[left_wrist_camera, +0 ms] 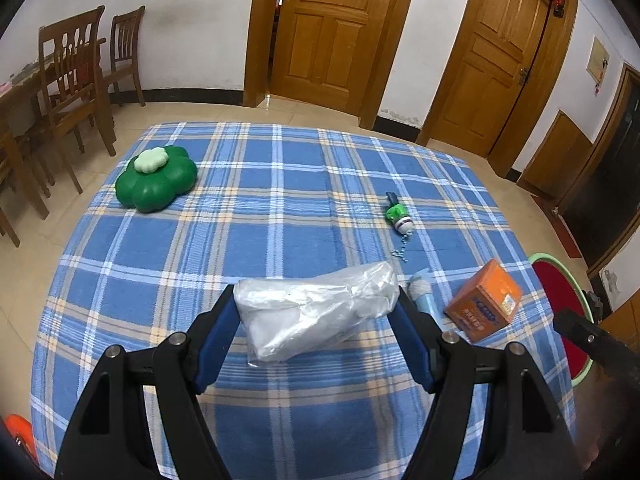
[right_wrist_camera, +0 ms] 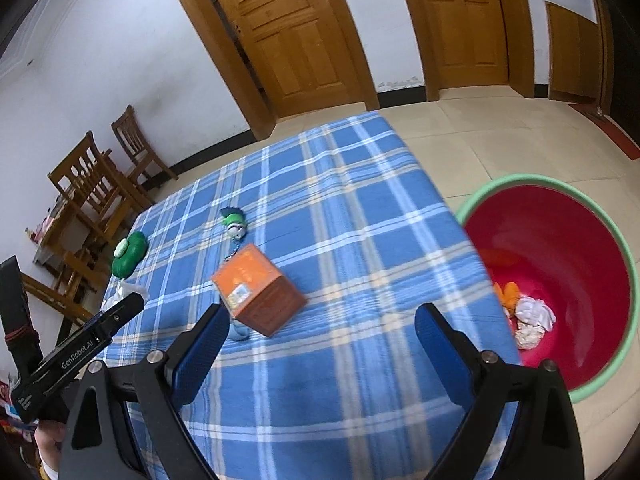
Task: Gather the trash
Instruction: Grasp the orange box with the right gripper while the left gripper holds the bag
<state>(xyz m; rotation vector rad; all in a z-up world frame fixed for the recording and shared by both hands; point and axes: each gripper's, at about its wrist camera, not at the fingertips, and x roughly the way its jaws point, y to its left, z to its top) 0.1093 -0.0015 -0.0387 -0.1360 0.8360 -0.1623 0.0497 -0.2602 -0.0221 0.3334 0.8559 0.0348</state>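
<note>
A crumpled clear plastic bag (left_wrist_camera: 316,308) lies on the blue plaid tablecloth (left_wrist_camera: 280,200), between the open fingers of my left gripper (left_wrist_camera: 316,312); whether the pads touch it I cannot tell. An orange carton (left_wrist_camera: 484,300) lies to its right, with a small pale blue object (left_wrist_camera: 422,292) beside it. My right gripper (right_wrist_camera: 320,320) is open and empty above the table's right part, with the orange carton (right_wrist_camera: 258,288) just ahead of its left finger. A red bin with a green rim (right_wrist_camera: 560,280) stands on the floor to the right and holds bits of trash.
A green flower-shaped box (left_wrist_camera: 156,180) sits at the table's far left. A green-and-white toy with a bead chain (left_wrist_camera: 398,216) lies right of centre. Wooden chairs (left_wrist_camera: 76,80) stand at the left wall. Two wooden doors (left_wrist_camera: 332,28) are behind the table.
</note>
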